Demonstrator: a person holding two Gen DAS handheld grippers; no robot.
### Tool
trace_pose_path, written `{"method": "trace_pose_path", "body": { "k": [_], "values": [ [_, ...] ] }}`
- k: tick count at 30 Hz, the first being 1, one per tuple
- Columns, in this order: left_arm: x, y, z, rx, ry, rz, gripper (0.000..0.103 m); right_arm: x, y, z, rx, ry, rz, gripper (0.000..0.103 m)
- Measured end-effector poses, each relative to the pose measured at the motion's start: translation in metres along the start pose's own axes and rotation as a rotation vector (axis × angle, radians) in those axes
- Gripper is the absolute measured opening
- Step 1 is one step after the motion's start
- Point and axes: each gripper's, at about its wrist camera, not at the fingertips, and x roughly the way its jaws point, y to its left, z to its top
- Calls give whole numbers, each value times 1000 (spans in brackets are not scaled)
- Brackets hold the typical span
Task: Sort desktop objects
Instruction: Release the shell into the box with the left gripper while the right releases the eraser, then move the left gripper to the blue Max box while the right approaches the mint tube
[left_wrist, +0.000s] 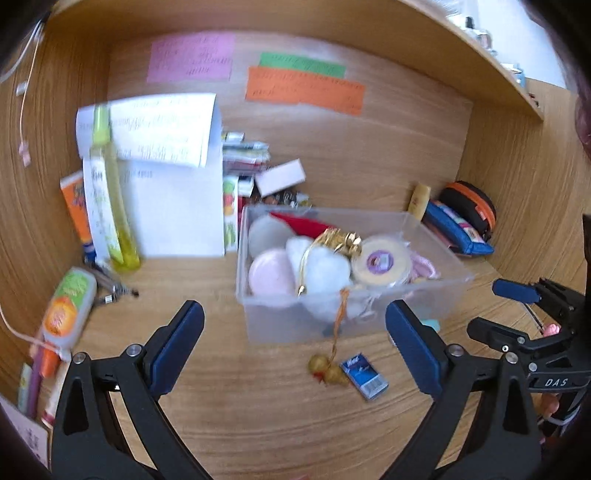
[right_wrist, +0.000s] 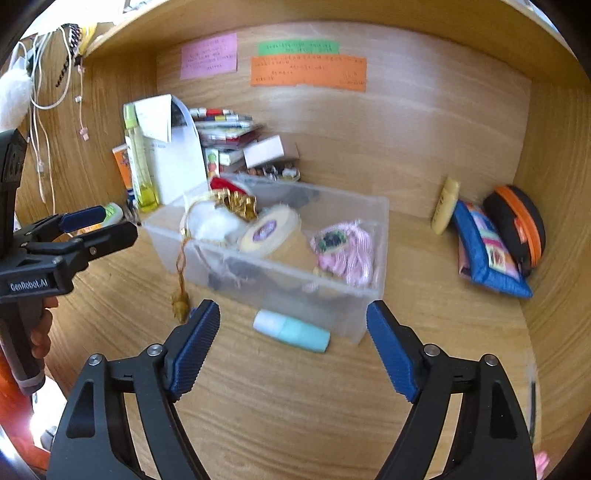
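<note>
A clear plastic bin (left_wrist: 369, 317) (right_wrist: 362, 310) stands mid-desk, filled with a pink puff (left_wrist: 269, 275), white fluff (left_wrist: 321, 267), a tape roll (left_wrist: 380, 262) (right_wrist: 267, 230), gold trinkets (right_wrist: 236, 203) and pink cord (right_wrist: 351, 251). A gold charm (left_wrist: 327, 371) (right_wrist: 180, 304) hangs out over the bin's front on a string. Beside it lies a small blue box (left_wrist: 365, 374). A mint tube (right_wrist: 291, 330) lies in front of the bin. My left gripper (left_wrist: 293, 334) is open and empty before the bin. Nothing sits between the open jaws of my right gripper (right_wrist: 293, 332), which stands over the mint tube.
A white folder (left_wrist: 173, 199), a yellow bottle (left_wrist: 110, 199) (right_wrist: 138, 166) and stacked boxes (right_wrist: 229, 129) stand at the back left. Pouches (right_wrist: 487, 254) (left_wrist: 461, 225) lean in the right corner. Colored notes (right_wrist: 308, 70) hang on the back wall. Tubes (left_wrist: 66, 306) lie at the left.
</note>
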Motion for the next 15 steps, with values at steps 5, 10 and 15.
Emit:
{"method": "trace_pose_path", "body": {
  "k": [5, 10, 15],
  "values": [
    [8, 5, -13, -5, 23, 25, 100, 15, -1, -14, 42, 59, -12, 79],
    [17, 3, -24, 24, 51, 24, 100, 31, 4, -18, 78, 97, -38, 79],
    [23, 4, -24, 42, 109, -58, 94, 44, 6, -18, 93, 133, -52, 79]
  ]
}}
